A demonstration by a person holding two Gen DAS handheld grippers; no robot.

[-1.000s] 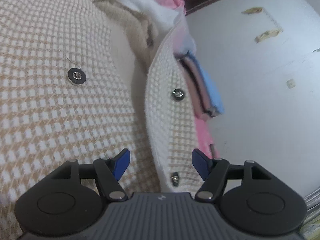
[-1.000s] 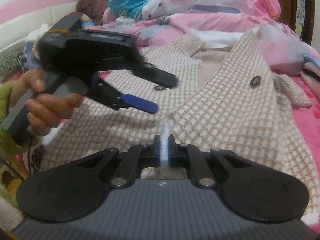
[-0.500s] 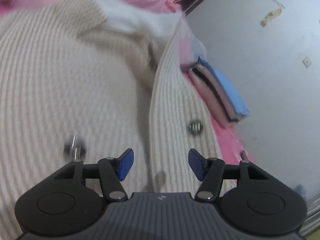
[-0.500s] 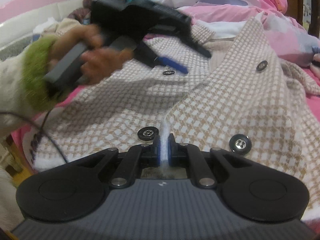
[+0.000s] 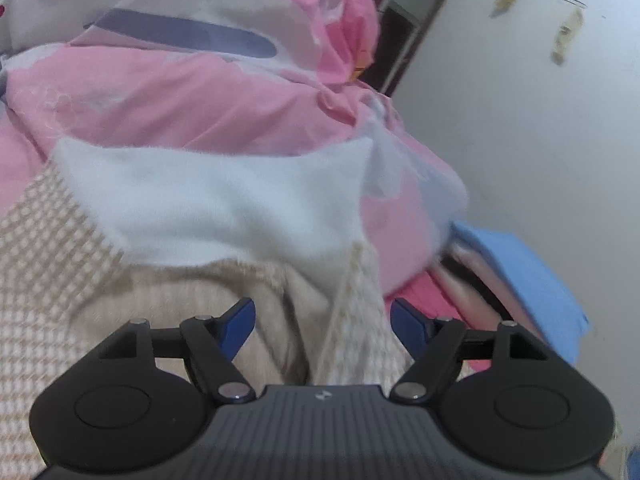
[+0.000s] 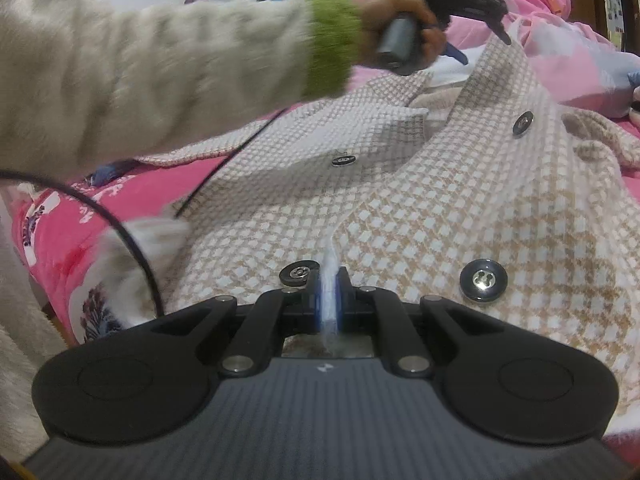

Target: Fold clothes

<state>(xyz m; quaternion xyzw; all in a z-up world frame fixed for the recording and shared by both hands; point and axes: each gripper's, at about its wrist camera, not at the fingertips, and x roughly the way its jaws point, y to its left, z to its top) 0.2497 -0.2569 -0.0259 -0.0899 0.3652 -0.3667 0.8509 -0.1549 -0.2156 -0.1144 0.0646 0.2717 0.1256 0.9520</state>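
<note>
Two grippers are working on one checked coat [image 6: 460, 216] that lies spread on a pink bed [image 6: 60, 208], its front flaps open and its big dark buttons [image 6: 483, 281] showing. The right gripper [image 6: 328, 300] is squeezed tight on the white fuzzy edge of the coat's front flap, down near the bottom. The left gripper [image 5: 322, 316] is up by the collar, and its jaws are opening wide; the upright edge of the flap [image 5: 352, 304] stands between the blue pads [image 5: 240, 320], but they do not press on it, so it holds nothing. From the right wrist view, a hand [image 6: 400, 28] in a fluffy sleeve with a green cuff [image 6: 332, 40] reaches across to hold that gripper over the top of the coat. Here is what could go wrong, I think. If the left gripper closes too far in, it may pinch the white lining [image 5: 216, 208] or the beige inside and not the flap edge, and the fold would come out crooked. If it closes on thin air, only the bottom would lift and the coat would bunch up. The black cable [image 6: 120, 232] lying over the coat could also snag on the cloth.
</note>
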